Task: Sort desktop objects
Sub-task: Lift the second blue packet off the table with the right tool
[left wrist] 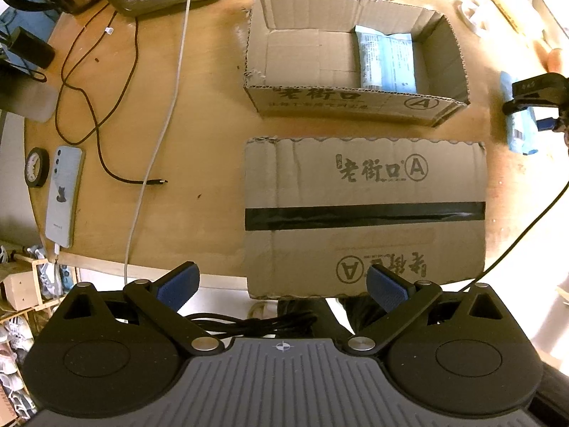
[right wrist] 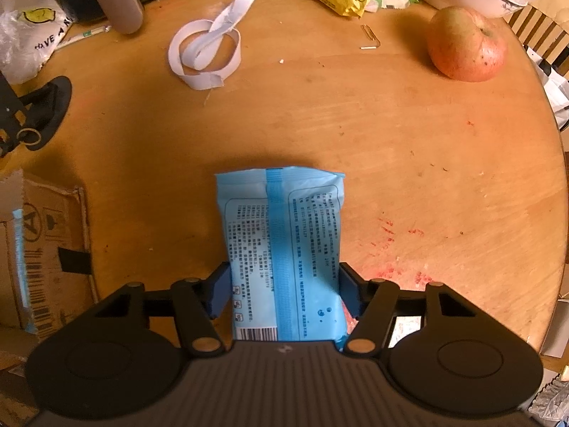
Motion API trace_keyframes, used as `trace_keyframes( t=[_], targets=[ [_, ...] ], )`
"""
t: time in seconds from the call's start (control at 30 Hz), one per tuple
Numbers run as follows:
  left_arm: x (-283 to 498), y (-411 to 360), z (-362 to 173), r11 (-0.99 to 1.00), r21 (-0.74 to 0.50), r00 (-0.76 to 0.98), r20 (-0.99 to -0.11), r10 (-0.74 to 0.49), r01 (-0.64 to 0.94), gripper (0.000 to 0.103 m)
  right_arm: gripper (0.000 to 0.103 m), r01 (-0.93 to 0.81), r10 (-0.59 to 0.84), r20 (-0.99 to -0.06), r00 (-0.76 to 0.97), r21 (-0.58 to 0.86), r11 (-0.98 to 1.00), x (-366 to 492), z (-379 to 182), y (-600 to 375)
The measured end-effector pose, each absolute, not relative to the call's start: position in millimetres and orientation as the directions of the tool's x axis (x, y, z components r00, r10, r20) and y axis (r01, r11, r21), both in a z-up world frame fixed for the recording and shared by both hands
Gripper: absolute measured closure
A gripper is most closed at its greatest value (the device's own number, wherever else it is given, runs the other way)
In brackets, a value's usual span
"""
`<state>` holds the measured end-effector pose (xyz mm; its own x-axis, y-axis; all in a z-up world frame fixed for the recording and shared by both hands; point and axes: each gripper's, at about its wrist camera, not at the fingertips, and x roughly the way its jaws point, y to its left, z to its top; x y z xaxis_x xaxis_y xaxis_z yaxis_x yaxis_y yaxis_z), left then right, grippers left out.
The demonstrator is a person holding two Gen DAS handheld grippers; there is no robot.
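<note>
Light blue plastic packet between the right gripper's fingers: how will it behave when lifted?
The light blue plastic packet looks soft and puffy, so it will probably sag beyond the right gripper. Glossy film may slip. Likely light for its size.

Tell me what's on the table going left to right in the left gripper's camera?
Tape roll → phone → black cable → white cable → open cardboard box → blue packet inside it.
</note>
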<state>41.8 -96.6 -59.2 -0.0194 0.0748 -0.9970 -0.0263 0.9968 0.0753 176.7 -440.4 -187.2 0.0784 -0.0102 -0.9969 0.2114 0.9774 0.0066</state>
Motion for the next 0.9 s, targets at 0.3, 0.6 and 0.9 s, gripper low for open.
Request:
trace_keyframes(
  t=[0.3, 0.6, 0.9],
  targets=[
    [41.8, -94.4, -59.7, 0.998, 0.066, -0.017, -0.998, 0.066, -0.024, 0.0, 0.043, 0.193, -0.015, -0.996, 0.084, 0.001, 0.981, 190.7, -161.8, -431.4],
    [42.2, -92.6, -60.6, 0.998, 0.056, -0.013, -0.998, 0.056, -0.028, 0.0, 0.042, 0.174, -0.018, -0.995, 0.1, 0.0, 0.985, 197.4, -134.7, -428.0],
    [43.4, -90.2, -61.0, 0.998, 0.044, -0.006, -0.999, 0.044, -0.032, 0.0, 0.042, 0.154, -0.012, -0.993, 0.12, 0.006, 0.988, 204.9, -108.9, -423.6]
  ],
)
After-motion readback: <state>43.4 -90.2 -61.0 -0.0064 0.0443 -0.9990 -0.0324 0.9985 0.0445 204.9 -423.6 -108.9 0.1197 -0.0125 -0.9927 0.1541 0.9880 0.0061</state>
